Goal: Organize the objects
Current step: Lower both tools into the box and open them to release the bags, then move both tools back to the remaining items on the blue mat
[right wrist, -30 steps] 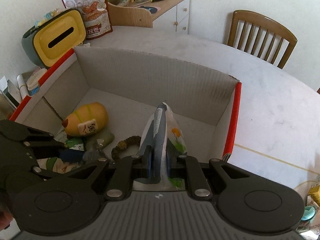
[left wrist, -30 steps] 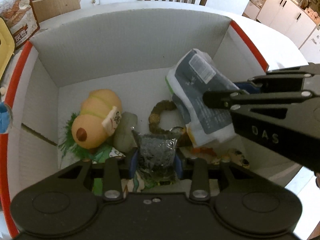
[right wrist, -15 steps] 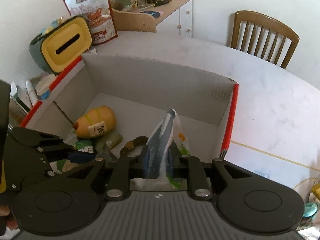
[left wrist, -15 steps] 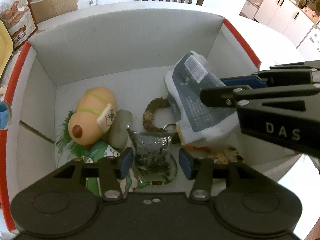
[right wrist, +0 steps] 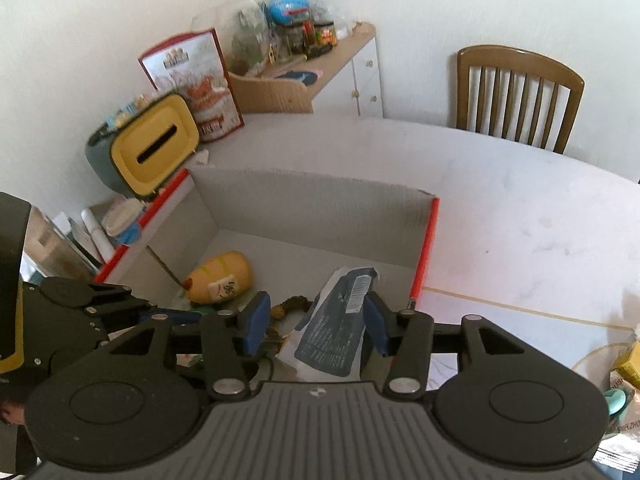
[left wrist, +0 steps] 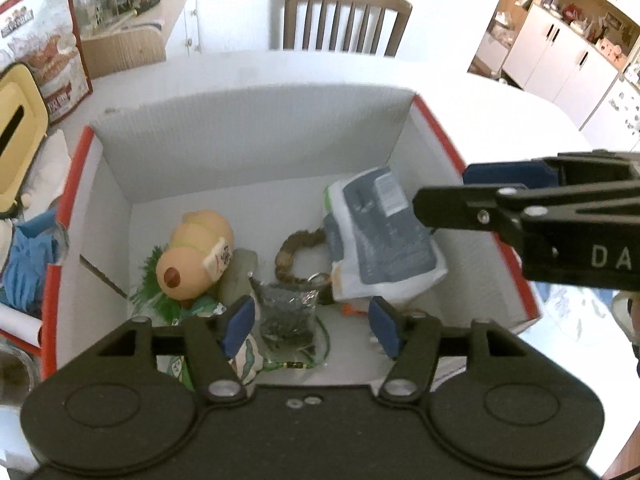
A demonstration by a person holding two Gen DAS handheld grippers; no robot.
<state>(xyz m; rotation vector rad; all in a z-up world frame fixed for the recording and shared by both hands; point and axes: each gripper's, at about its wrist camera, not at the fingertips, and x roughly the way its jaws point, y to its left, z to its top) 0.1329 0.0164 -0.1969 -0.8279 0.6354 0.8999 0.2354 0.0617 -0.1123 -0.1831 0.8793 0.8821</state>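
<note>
Cardboard box (left wrist: 256, 132) on the worktop (left wrist: 500, 120) holds the dark packet (left wrist: 286, 312), released a moment ago, between the left gripper (left wrist: 312, 320)'s spread fingers. From the right wrist, the right gripper (right wrist: 316, 320) has also spread, letting the blue-white pouch (right wrist: 336, 332) lie flat by the red-edged wall; the far half stays bare.

2 handheld grippers, both angled downward. The left gripper (left wrist: 312, 322) has its blue-padded jaws spread wide apart, gripping nothing. The right gripper (right wrist: 316, 324) sits just beside it on its right, jaws also spread apart and empty, its black fingers (left wrist: 460, 204) crossing the left camera's view
</note>
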